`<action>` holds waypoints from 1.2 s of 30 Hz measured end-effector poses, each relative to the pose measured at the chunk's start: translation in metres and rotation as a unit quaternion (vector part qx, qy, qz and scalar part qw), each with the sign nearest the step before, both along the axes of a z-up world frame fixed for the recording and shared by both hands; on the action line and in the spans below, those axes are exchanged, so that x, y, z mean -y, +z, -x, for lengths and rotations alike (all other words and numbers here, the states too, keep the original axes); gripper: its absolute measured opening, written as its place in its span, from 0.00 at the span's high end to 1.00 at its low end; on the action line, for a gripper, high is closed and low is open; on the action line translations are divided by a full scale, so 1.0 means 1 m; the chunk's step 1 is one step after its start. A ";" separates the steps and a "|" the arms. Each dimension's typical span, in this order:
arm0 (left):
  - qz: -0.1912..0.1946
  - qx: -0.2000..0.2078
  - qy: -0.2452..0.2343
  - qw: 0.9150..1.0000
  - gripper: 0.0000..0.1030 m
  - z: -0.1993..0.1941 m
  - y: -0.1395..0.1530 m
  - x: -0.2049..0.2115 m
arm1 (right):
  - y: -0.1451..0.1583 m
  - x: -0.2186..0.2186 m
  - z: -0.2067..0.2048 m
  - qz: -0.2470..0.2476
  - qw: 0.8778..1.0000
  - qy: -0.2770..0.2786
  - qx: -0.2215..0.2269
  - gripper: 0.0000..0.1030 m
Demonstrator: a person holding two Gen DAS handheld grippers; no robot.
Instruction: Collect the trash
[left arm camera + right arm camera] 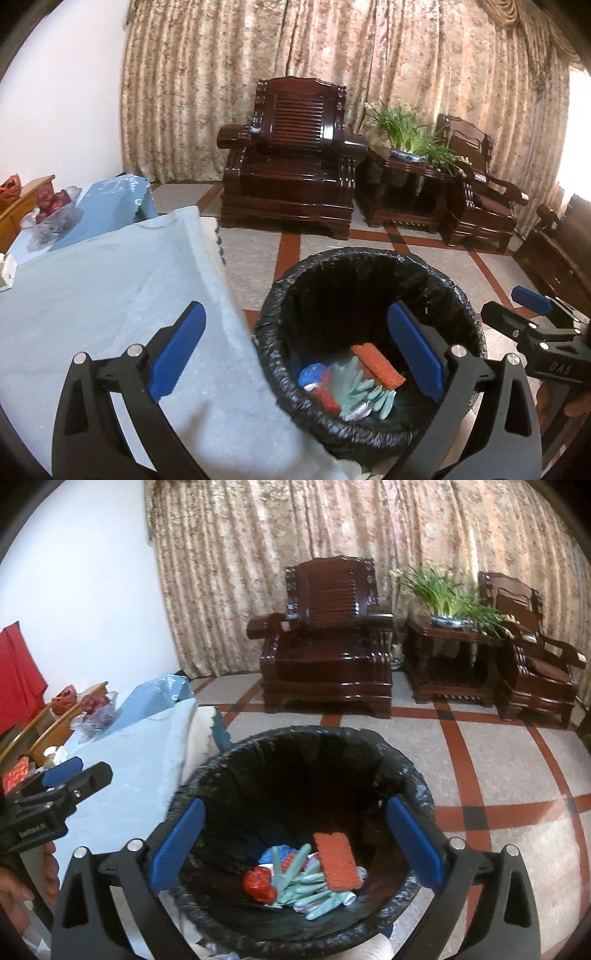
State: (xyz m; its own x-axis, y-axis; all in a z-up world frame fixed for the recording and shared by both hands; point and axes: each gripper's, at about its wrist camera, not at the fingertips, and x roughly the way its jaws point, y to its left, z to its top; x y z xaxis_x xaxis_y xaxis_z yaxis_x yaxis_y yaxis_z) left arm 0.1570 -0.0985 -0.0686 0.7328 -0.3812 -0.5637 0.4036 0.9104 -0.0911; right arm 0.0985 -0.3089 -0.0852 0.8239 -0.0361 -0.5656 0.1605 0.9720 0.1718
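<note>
A trash bin (458, 295) lined with a black bag stands on the floor beside the table; it also shows in the right wrist view (417, 775). Inside lie an orange-red flat wrapper (337, 862), pale green pods (306, 886), red crumpled trash (258, 884) and a blue scrap (312, 373). My left gripper (295, 354) is open and empty, above the table edge and the bin's left rim. My right gripper (295, 843) is open and empty, directly over the bin. Each gripper shows in the other's view, the right one (532, 310) and the left one (70, 771).
The table has a light blue cloth (110, 295) with a bag of red fruit (51, 210) at its far end. A dark wooden armchair (291, 162), a side table with a plant (406, 147) and a second chair (480, 192) stand before curtains. The floor is tiled (498, 775).
</note>
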 end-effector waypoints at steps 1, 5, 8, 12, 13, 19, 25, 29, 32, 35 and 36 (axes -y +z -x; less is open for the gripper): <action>0.000 0.001 0.002 1.000 0.06 0.003 0.003 -0.004 | 0.005 -0.005 0.002 0.002 1.000 0.006 0.002 0.06; -0.009 0.003 0.017 1.000 0.05 0.020 0.014 -0.020 | 0.015 -0.019 0.008 0.005 1.000 0.026 0.002 0.06; -0.005 0.000 0.025 1.000 0.05 0.029 0.022 -0.028 | 0.024 -0.030 0.014 0.013 0.999 0.040 0.002 0.06; -0.005 0.009 0.032 0.999 0.05 0.044 0.036 -0.037 | 0.039 -0.043 0.023 0.020 0.998 0.053 0.011 0.06; -0.005 0.014 0.033 0.999 0.05 0.049 0.040 -0.039 | 0.045 -0.046 0.027 0.019 0.998 0.055 0.015 0.06; -0.001 0.032 0.040 0.999 0.05 0.068 0.058 -0.045 | 0.067 -0.053 0.036 0.016 0.997 0.065 0.026 0.06; 0.003 0.049 0.046 0.998 0.05 0.081 0.075 -0.048 | 0.082 -0.063 0.041 0.034 0.996 0.077 0.036 0.06; 0.005 0.056 0.046 0.997 0.05 0.087 0.080 -0.047 | 0.086 -0.066 0.045 0.036 0.995 0.079 0.042 0.06; 0.009 0.060 0.048 0.997 0.05 0.091 0.085 -0.049 | 0.088 -0.068 0.046 0.035 0.995 0.079 0.045 0.06; 0.009 0.064 0.052 0.997 0.05 0.093 0.087 -0.050 | 0.089 -0.070 0.048 0.034 0.995 0.080 0.048 0.06; 0.010 0.065 0.053 0.996 0.05 0.094 0.088 -0.050 | 0.090 -0.070 0.048 0.035 0.995 0.081 0.049 0.06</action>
State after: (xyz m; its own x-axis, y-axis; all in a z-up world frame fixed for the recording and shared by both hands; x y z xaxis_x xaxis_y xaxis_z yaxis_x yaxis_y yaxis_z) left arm 0.0634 -0.0485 0.0194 0.8361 -0.3081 -0.4539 0.3153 0.9470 -0.0621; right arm 0.0507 -0.2389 0.0049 0.8736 0.0653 -0.4823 -0.0133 0.9938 0.1104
